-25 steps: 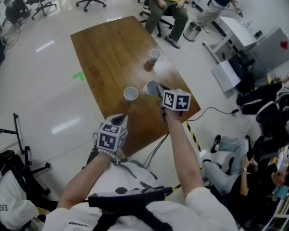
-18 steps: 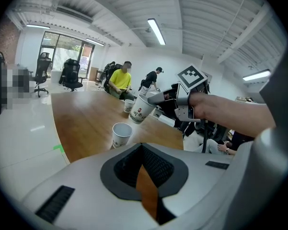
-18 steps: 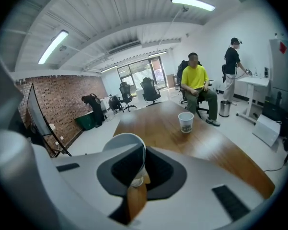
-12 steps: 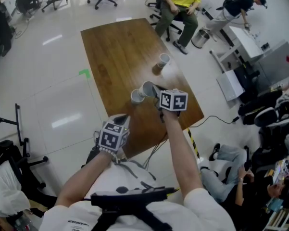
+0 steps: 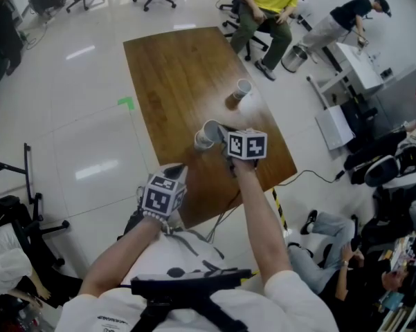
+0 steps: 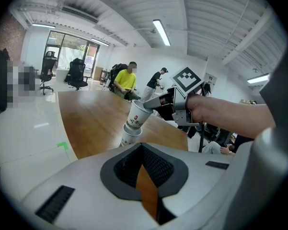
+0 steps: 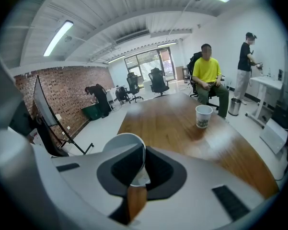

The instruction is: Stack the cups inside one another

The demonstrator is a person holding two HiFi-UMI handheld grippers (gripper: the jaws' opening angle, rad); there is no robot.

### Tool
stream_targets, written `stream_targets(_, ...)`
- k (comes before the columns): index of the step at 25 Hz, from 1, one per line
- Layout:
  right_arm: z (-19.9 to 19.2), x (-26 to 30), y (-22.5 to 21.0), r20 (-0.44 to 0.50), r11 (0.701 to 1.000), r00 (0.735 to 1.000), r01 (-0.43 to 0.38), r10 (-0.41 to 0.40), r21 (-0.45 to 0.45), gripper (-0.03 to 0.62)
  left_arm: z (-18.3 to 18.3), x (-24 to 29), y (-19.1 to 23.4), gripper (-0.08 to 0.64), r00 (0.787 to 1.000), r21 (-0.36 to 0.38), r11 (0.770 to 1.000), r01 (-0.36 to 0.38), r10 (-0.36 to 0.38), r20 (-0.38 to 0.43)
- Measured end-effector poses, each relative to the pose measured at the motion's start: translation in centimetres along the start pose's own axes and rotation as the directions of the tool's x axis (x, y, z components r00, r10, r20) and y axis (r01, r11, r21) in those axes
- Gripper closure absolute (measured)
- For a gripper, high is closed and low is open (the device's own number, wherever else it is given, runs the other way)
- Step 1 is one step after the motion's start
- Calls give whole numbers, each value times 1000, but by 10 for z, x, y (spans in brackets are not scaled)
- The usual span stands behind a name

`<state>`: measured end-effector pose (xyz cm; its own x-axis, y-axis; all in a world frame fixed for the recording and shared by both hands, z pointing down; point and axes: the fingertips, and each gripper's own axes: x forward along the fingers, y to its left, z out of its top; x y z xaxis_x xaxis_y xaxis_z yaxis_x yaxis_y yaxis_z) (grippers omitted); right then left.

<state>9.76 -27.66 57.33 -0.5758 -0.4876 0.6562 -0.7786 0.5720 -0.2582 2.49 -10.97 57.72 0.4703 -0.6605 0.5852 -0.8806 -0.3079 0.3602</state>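
Right tool (image 5: 222, 134): clamped on the tilted cup (image 5: 211, 128) at its rim — you may topple the standing cup (image 5: 201, 143).
Left tool (image 5: 174, 171): closed, empty — nothing steadies it.

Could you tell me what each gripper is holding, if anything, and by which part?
The right gripper pinches a paper cup by its rim; the left gripper holds nothing.

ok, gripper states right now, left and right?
Left gripper: closed, nothing between the jaws.
Right gripper: closed on the rim of a white paper cup.
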Motion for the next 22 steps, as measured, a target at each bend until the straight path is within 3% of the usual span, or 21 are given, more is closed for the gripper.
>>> stream_targets(22, -32, 31, -7, -103, 1000, 994, 15, -18, -22, 572, -7, 2, 14, 566, 1000, -34, 999, -2, 2, -20)
